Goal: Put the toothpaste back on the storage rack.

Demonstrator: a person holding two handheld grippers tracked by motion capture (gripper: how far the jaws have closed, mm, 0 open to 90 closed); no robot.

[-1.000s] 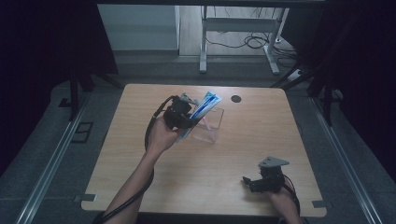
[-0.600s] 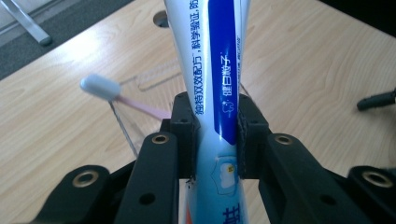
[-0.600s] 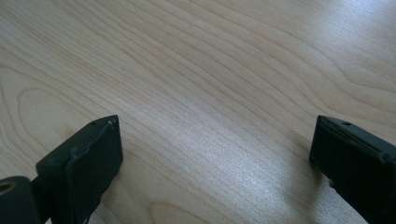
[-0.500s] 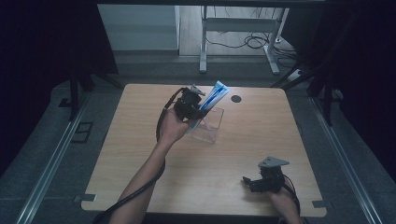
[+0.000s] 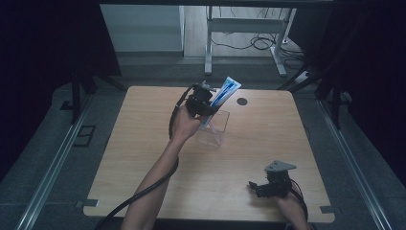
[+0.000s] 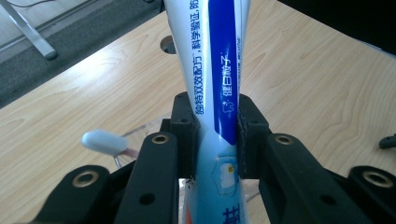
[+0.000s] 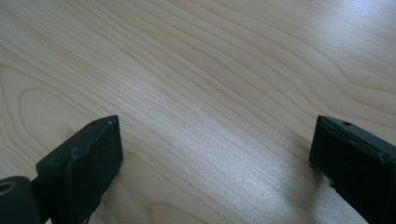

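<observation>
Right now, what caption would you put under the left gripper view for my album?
Left gripper squeezing a blue-and-white toothpaste tube above a clear cup on the wooden table.

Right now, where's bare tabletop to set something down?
Free: the left half of the table, and the right side between the clear box and the right tongs. Crowded: back centre, where the left tongs hold the toothpaste tube over the box, by the dark hole.
</observation>
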